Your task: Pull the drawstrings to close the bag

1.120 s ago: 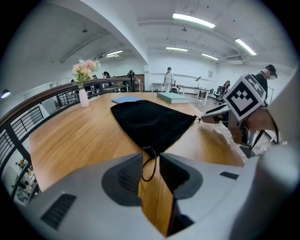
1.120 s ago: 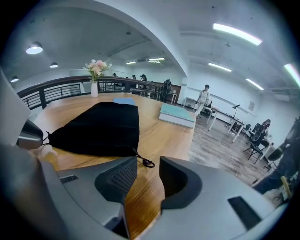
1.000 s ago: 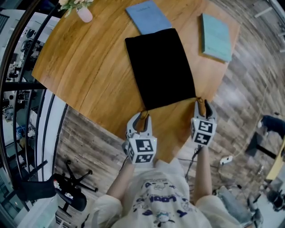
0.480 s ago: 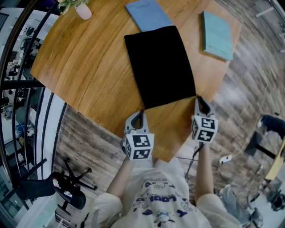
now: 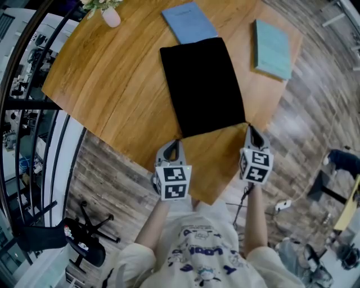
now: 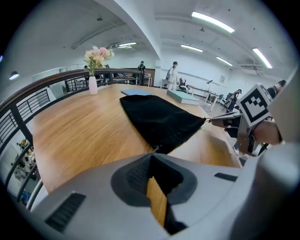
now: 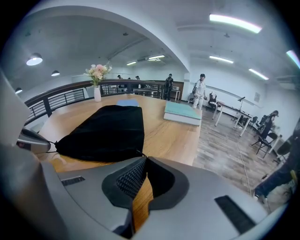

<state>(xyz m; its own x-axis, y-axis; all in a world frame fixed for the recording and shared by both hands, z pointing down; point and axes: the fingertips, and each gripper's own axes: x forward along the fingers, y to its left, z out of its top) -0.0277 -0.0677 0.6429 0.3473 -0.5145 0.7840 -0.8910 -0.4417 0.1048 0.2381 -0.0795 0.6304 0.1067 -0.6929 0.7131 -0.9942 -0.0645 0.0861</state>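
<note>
A flat black drawstring bag (image 5: 203, 84) lies on the round wooden table (image 5: 107, 84), its mouth toward me. My left gripper (image 5: 174, 144) sits at the bag's near left corner. In the left gripper view (image 6: 152, 154) its tips meet on the thin drawstring (image 6: 155, 149) coming off the bag (image 6: 159, 119). My right gripper (image 5: 249, 129) is at the near right corner. Its jaws are closing, and in the right gripper view (image 7: 143, 159) the tips pinch the other drawstring (image 7: 139, 152) where it leaves the bag (image 7: 108, 131).
A blue book (image 5: 188, 21) lies just beyond the bag, a teal book (image 5: 273, 48) to its right near the table edge. A pink vase with flowers (image 5: 109, 16) stands far left. A black railing (image 5: 34, 107) runs left of the table. An office chair (image 5: 84, 239) is on the floor.
Both grippers' jaws have gone from wide open to shut at the bag's near corners. The grippers and the bag have barely shifted.
</note>
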